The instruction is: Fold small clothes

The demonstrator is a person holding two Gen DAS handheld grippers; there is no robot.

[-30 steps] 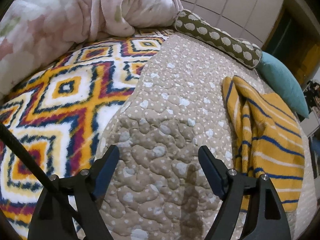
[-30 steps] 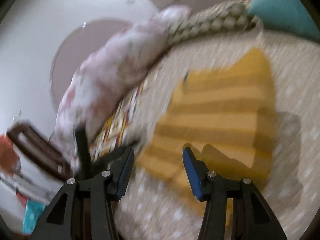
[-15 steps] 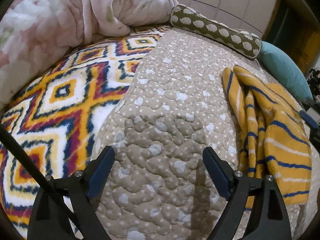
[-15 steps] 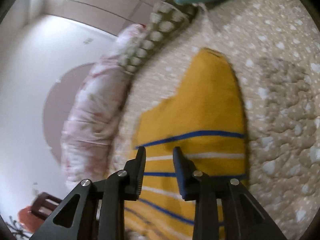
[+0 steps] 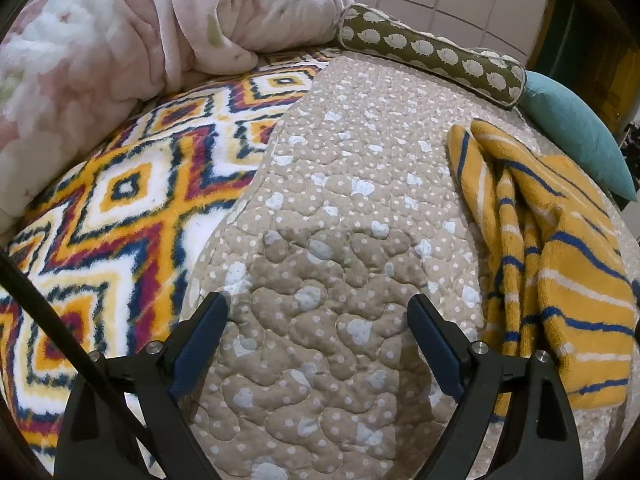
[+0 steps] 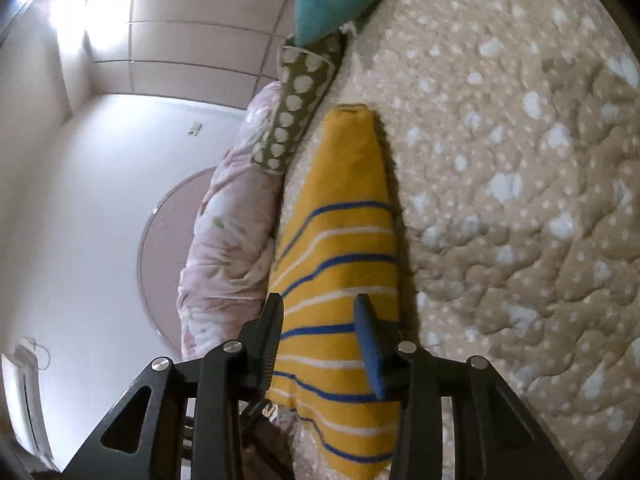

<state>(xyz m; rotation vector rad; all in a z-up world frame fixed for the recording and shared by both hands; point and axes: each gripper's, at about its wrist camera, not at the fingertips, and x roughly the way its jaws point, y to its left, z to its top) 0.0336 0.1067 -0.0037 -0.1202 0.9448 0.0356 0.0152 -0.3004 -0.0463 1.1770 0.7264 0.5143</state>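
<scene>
Fingers of the left gripper (image 5: 318, 338) spread wide, nothing between them, hovering over the beige quilted cover (image 5: 340, 208) of the bed; dark shadow of the tool falls on the quilt just below. Fingers of the right gripper (image 6: 318, 330) stand partly closed with the yellow striped garment (image 6: 340, 280) running between them; cloth passes between the two pads, but whether the pads actually press it cannot be told from this view. Right wrist view is rolled sideways, wall and ceiling at left, bed at right. Largest items first: beige quilt covers the near and right part of the bed; a diamond-patterned fleece blanket (image 5: 120, 208) in orange, white, navy and red lies to its left, partly under the quilt edge. A pink floral comforter (image 5: 140, 32) is heaped at the far left. A long olive bolster (image 5: 432, 56) with pale spots lies along the far edge, a teal pillow (image 5: 576, 128) touching its right end. The garment (image 5: 560, 264), yellow with blue and white stripes, lies bunched in lengthwise folds on the quilt, to the right of the left gripper's right finger and near the teal pillow.
</scene>
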